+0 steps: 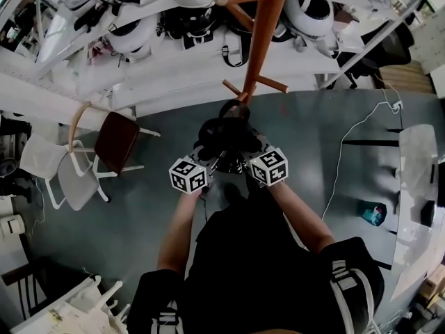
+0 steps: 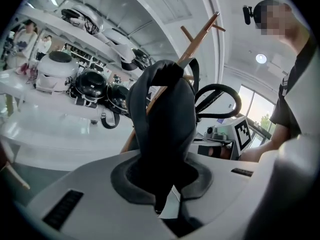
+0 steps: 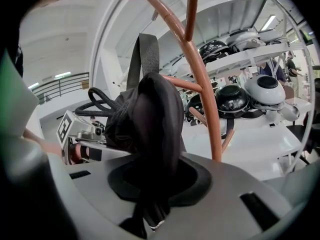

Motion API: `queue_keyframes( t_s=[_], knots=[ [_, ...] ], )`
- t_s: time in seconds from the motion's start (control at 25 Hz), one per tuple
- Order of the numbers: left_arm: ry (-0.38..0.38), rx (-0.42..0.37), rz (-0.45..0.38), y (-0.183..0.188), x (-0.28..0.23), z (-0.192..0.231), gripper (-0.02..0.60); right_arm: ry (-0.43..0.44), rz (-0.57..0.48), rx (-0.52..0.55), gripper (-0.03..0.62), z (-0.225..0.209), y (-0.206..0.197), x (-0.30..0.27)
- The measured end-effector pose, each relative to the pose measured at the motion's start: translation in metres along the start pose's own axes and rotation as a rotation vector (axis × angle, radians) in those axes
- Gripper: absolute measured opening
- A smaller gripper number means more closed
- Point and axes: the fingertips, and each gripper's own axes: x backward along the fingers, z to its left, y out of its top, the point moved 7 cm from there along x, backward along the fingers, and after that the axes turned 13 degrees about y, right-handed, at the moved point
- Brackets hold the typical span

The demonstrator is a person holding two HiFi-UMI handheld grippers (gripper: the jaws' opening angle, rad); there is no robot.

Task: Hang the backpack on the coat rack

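The black backpack (image 1: 226, 136) hangs between my two grippers, just in front of the orange-brown wooden coat rack (image 1: 268, 26). My left gripper (image 1: 208, 160) is shut on a bunched fold of the backpack (image 2: 162, 119), which fills the gap between its jaws. In the same way my right gripper (image 1: 245, 157) is shut on another fold of the backpack (image 3: 150, 124). A carry loop (image 2: 220, 91) of the bag sticks up beside the right gripper. The rack's pole (image 3: 205, 99) rises right behind the bag, and its pegs (image 3: 191, 14) stand higher than the bag.
White shelves (image 1: 208, 54) with several helmets (image 3: 265, 86) stand behind the rack. A brown chair (image 1: 115, 141) and white chairs (image 1: 69, 179) are at the left. A white cable (image 1: 348, 134), a teal object (image 1: 373, 213) and a white table (image 1: 417, 179) lie at the right.
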Motion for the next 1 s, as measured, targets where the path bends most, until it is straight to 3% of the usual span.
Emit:
queue_keyframes(
  t_s=[0.6,1.0],
  knots=[
    [-0.006,-0.03,0.071,0.007,-0.047,0.039,0.078,-0.058,0.022,-0.069,0.098,-0.038,-0.011,-0.02],
    [-0.008,-0.07,0.13,0.01,-0.075,0.042,0.077,-0.076,0.081,-0.082,0.097,-0.058,-0.014,-0.02]
  ],
)
